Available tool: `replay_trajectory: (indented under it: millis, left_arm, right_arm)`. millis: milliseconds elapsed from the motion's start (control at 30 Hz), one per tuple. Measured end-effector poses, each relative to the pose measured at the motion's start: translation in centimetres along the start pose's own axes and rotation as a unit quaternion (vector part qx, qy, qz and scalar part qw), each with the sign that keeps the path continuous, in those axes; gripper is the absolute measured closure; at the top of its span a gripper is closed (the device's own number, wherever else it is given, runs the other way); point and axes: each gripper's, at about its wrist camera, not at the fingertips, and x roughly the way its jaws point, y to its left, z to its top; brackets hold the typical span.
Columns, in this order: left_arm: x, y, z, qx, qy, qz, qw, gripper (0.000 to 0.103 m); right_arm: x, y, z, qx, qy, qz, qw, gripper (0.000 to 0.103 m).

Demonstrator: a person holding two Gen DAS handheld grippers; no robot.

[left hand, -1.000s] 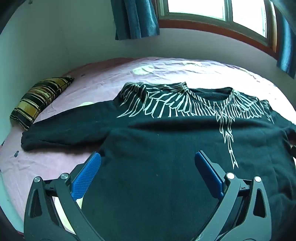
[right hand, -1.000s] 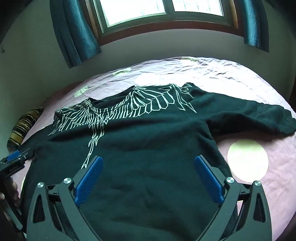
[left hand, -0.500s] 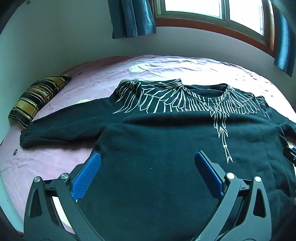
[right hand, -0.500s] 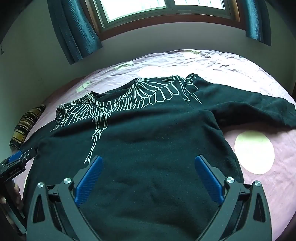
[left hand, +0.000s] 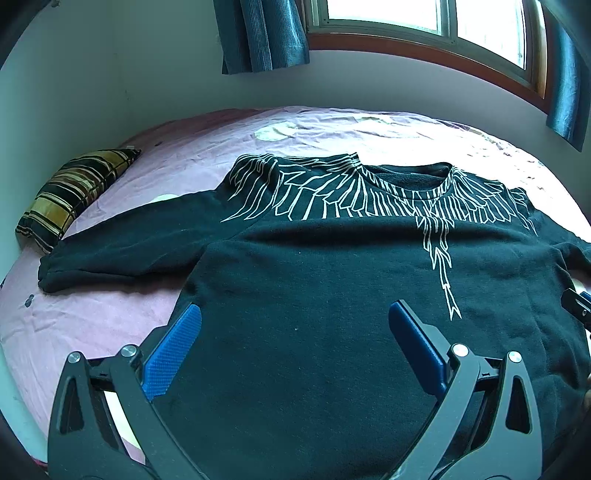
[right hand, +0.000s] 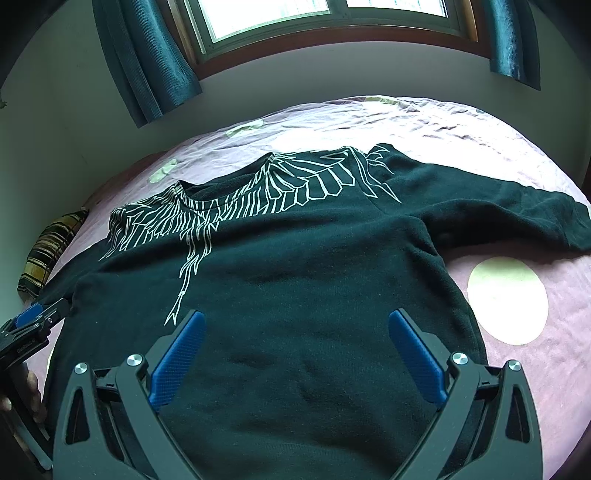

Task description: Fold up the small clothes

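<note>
Left wrist cam first: my left hand-held gripper point(left hand: 293, 326) is spread wide with nothing between its blue pads point(left hand: 173, 352), hovering over the lower left part of the sweater point(left hand: 332, 280). The sweater is black with a white wing print across the chest, lying flat and face up on the bed point(left hand: 110, 317), collar toward the window point(left hand: 424, 22). Its sleeve on this side point(left hand: 122, 247) sticks straight out over the pink sheet. A striped pillow point(left hand: 74, 192) sits past the cuff, near the wall. The tip of my right hand-held gripper point(left hand: 578, 308) pokes in at the far right edge, over the sweater's other side.

Right wrist cam: the right hand-held gripper point(right hand: 293, 330) is wide open too, empty, over the lower right part of the sweater point(right hand: 314, 266). The other sleeve point(right hand: 498, 214) runs out to the right, and a pale round spot point(right hand: 508, 301) on the sheet shows just below it. The left hand-held gripper point(right hand: 33, 325) and a bit of my hand point(right hand: 22, 391) are at the left edge, by the sweater's side seam. Pillow point(right hand: 51, 251) is way back on the left, teal curtain point(right hand: 147, 62) hanging above it.
</note>
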Motion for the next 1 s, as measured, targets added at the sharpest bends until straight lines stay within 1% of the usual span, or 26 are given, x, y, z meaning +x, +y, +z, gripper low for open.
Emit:
replay_trajectory:
  millis: [1000]
  left_arm:
    - [0.13,0.57,0.0,-0.008,0.003,0.001,1.0,0.002]
  right_arm:
    - [0.25,-0.13,-0.11,0.002,0.001,0.0,1.0,0.004]
